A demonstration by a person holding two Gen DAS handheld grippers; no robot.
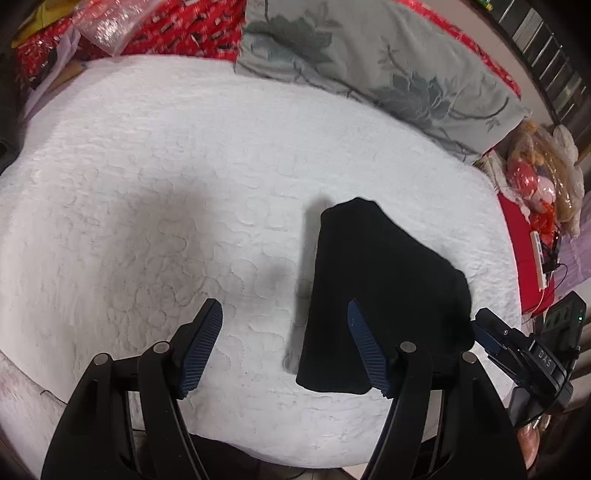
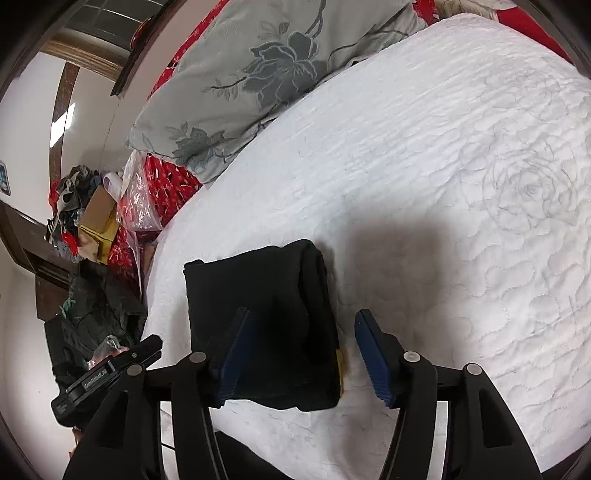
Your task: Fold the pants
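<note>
The black pants (image 1: 384, 295) lie folded into a compact bundle on the white quilted bed (image 1: 184, 184). In the left wrist view my left gripper (image 1: 284, 332) is open and empty, hovering above the bed with the bundle behind its right finger. The other gripper's tip (image 1: 495, 332) shows at the bundle's right edge. In the right wrist view the folded pants (image 2: 266, 321) lie on the bed (image 2: 443, 184). My right gripper (image 2: 303, 339) is open just above the bundle's near right part. A small yellow tag (image 2: 340, 363) shows at its right edge.
A grey floral pillow (image 1: 369, 62) lies at the bed's far side, over red bedding (image 1: 177, 26). Bagged toys and a remote (image 1: 539, 254) sit to the right. In the right wrist view, boxes, bags and dark clothes (image 2: 99, 306) pile up left of the bed.
</note>
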